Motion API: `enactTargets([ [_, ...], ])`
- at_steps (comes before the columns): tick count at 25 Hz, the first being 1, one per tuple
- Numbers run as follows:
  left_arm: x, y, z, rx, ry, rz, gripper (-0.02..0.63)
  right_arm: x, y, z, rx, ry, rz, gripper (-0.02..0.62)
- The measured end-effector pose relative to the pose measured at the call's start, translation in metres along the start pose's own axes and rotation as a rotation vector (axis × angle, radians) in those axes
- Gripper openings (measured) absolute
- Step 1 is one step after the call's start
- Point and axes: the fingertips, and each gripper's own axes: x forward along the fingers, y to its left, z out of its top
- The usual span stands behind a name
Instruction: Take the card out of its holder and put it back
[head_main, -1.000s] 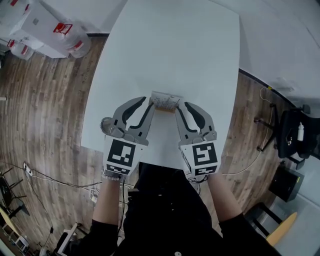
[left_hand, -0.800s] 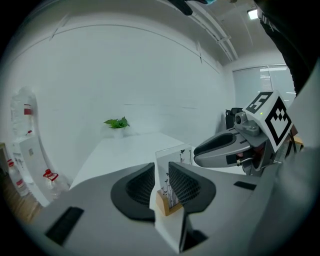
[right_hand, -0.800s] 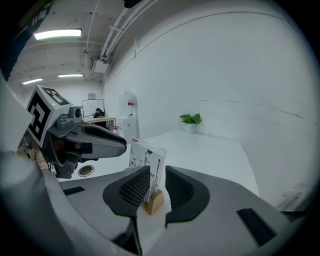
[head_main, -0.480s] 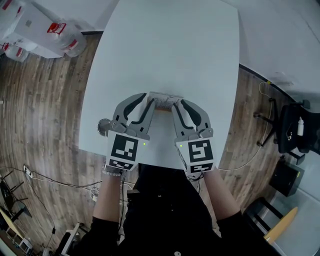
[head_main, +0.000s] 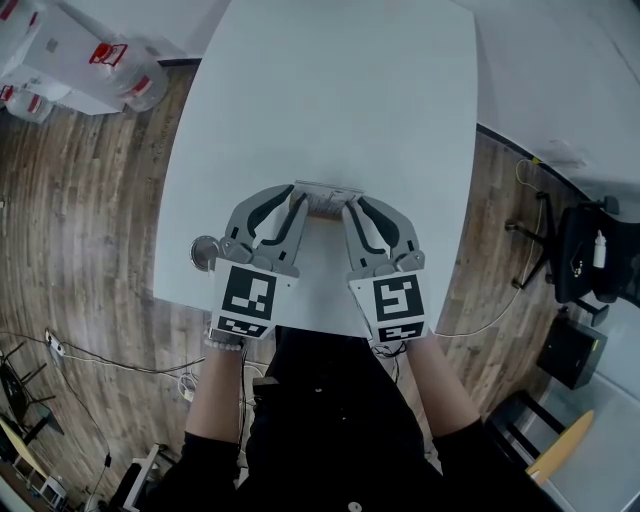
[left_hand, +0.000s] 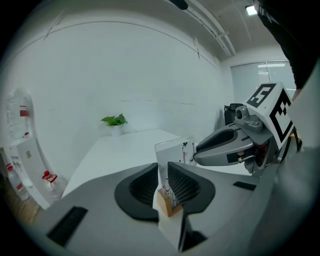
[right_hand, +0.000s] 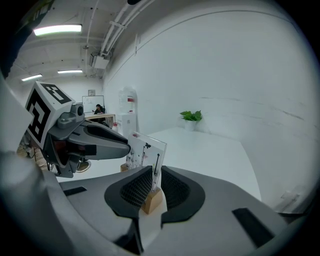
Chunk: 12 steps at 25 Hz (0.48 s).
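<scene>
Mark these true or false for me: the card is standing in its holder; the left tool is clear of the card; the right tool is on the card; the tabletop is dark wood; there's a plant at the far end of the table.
1. The card stands upright in its wooden holder. True.
2. The left tool is clear of the card. False: its jaws sit close on either face of one end of the card.
3. The right tool is on the card. True: it has the opposite end between its jaws.
4. The tabletop is dark wood. False: the table is white; the floor is wood.
5. A plant stands at the table's far end. True.
</scene>
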Motion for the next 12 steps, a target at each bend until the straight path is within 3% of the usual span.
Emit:
enactTargets([
  [12,-0.0049,-0.0018,0.005,0.007,-0.002,-0.001,0.061,-0.0063,-0.0006,0.0049,0.027,-0.011,0.005,0.078],
])
